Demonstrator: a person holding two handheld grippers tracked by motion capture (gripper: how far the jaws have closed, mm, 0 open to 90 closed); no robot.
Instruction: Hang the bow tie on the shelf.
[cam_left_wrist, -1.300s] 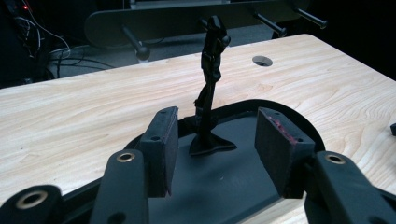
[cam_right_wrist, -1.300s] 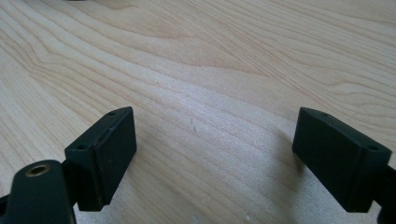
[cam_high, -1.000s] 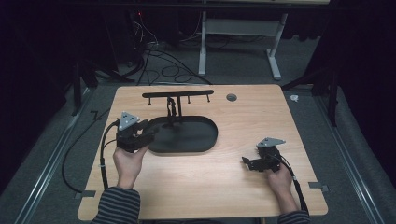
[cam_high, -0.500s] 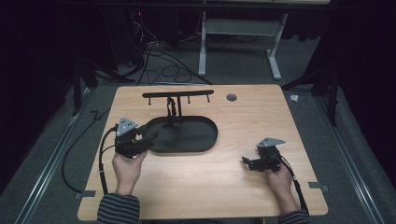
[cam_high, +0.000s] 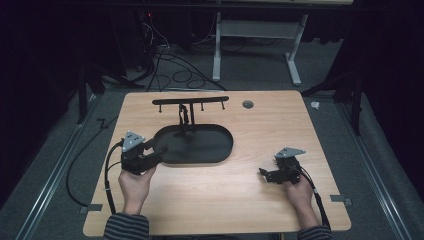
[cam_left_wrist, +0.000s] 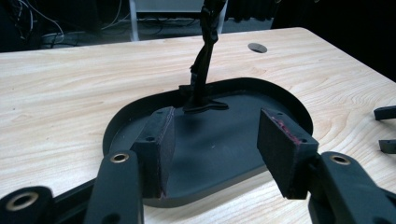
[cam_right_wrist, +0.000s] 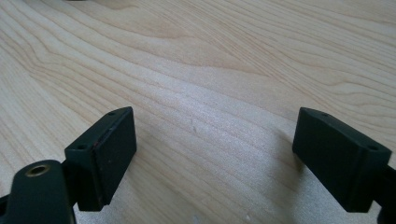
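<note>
Left claw (cam_high: 156, 156): we see it at the left end of the black oval tray (cam_high: 220, 150), pulled back a little toward the person compared with a second ago, when it sat further over the tray's edge.
Left claw, state: jaws wide apart and just been opening; in the left gripper view the near rim of the tray passes between and under the pads (cam_left_wrist: 156, 149), which do not press on it. Nothing held.
Tray: it lies flat on the counter (cam_high: 280, 125), centre-left, in the same spot as before. An upright black stand (cam_high: 186, 117) rises from its far edge, carrying a crossbar (cam_high: 190, 101) with small pegs.
Meaning: we judge this a release; the tray is let go and left in place, and the left hand is backing off.
Right claw (cam_high: 265, 174): low over bare counter at the right, well apart from the tray, unmoved over the second.
Right claw, state: jaws spread wide, only wood grain between them; empty.
</note>
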